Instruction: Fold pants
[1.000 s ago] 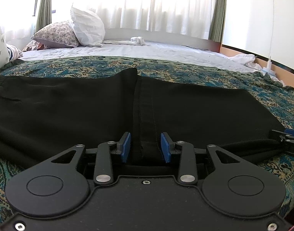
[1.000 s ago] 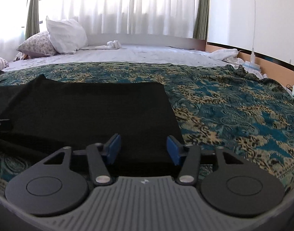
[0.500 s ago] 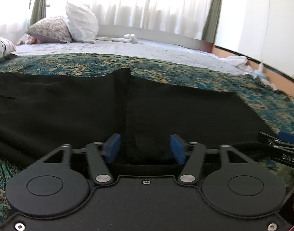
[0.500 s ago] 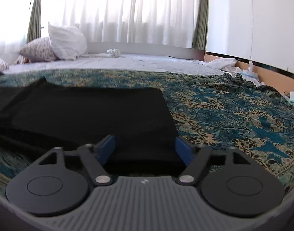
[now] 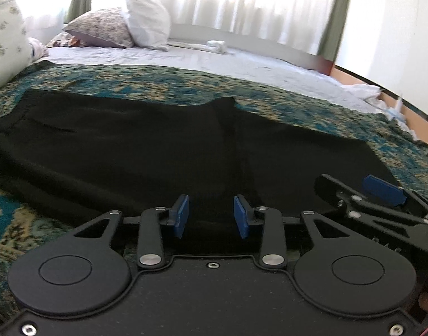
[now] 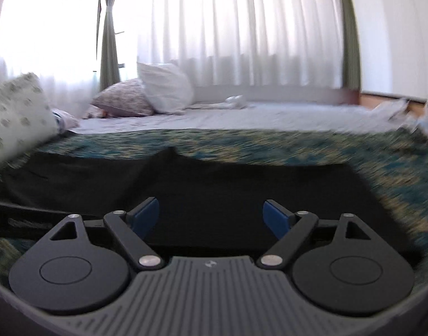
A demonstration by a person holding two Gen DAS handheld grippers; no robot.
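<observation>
A pair of black fabric pants (image 5: 146,151) lies spread flat across a teal and gold patterned bedspread (image 5: 163,82), stretching from the left side of the bed to the right, with a fold or seam line running toward the camera near the middle of the cloth. In the right wrist view the same dark cloth (image 6: 242,184) fills the middle of the frame, its far edge straight and its right corner squared off against the bedspread (image 6: 298,148).

The left gripper (image 5: 211,216) sits low over the near edge of the pants, its blue-padded fingers (image 5: 181,215) partly spread with a gap between them; black fabric shows in that gap, but the pads are not pressed on it. The right gripper (image 6: 211,216) is spread wide, its blue pads (image 6: 275,215) well apart and holding nothing, the pants lying beyond them. In the left wrist view the right gripper (image 5: 382,196) shows at the right edge, over the right end of the pants.

Beyond the bedspread lies a pale grey sheet (image 5: 242,64), with a white pillow (image 5: 148,19) and a floral pillow (image 5: 102,29) at the far left, and white sheer curtains (image 6: 242,33) behind.
</observation>
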